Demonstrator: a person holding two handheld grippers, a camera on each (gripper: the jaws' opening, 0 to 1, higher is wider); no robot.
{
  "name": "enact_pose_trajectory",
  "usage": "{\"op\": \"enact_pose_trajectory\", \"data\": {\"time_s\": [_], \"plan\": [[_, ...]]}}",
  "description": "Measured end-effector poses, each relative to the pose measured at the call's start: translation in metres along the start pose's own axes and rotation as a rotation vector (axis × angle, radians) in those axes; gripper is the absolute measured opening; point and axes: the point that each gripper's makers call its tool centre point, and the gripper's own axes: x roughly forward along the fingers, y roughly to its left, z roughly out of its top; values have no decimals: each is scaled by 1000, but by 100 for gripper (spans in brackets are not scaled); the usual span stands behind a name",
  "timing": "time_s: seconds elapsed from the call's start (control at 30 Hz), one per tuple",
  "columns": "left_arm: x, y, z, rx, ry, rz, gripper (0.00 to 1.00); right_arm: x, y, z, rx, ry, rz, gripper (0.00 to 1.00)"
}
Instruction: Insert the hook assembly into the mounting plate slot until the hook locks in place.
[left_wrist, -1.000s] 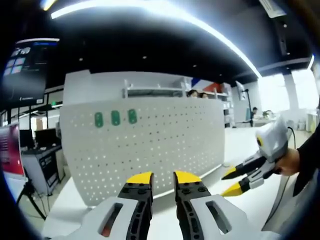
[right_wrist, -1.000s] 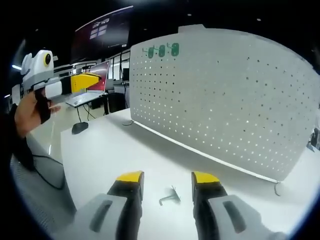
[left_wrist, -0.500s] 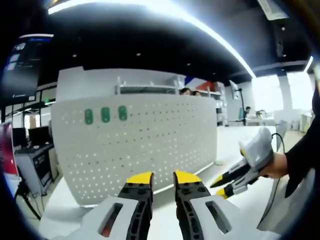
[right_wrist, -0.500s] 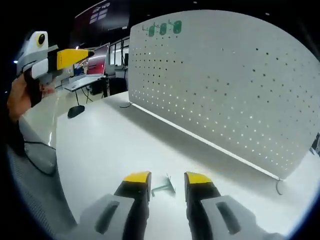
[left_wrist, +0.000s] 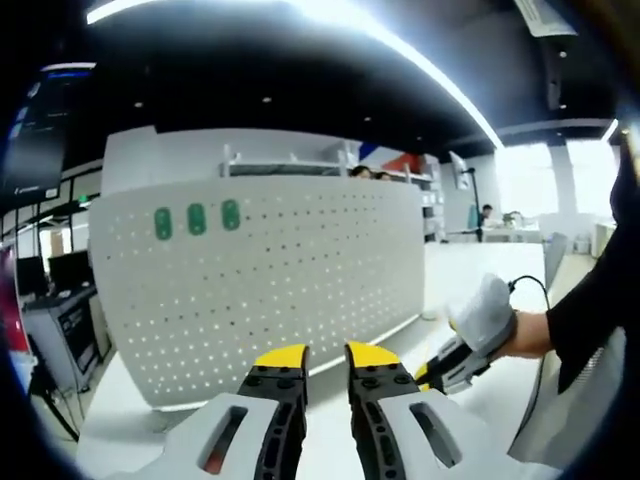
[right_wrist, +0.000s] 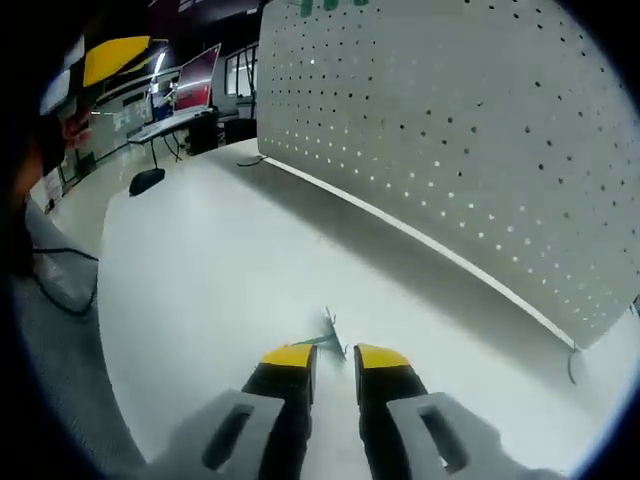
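Looking along my right gripper (right_wrist: 324, 357), its yellow-tipped jaws are nearly together with a narrow gap, low over the white counter (right_wrist: 210, 270), and the hook assembly (right_wrist: 322, 338) lies on the counter just past the tips; I cannot tell whether the jaws touch it. The hook assembly looks like a small thin bent metal piece, greenish-grey, with a short prong sticking up. Bare counter spreads wide to the left of it and ahead, up to the mounting plate (right_wrist: 470, 130), a white perforated panel standing upright along the far side, its bottom edge running diagonally across the counter. Three green tabs (left_wrist: 196, 220) sit high on the panel near its left end in the left gripper view. My left gripper (left_wrist: 324, 359) is held up off the counter facing the panel, jaws close together with a slim gap, nothing between them. The counter's left edge drops off toward office desks and a monitor (right_wrist: 197, 78) beyond.
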Motion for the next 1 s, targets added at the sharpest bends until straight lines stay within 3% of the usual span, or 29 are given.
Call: {"op": "enact_pose_trajectory", "data": {"time_s": [0.57, 1.0], "plan": [[2, -4, -5, 11, 20, -16, 13, 15, -8, -11, -34, 34, 0, 3], [4, -8, -7, 17, 33, -29, 13, 8, -5, 6, -52, -18, 4, 1]]}}
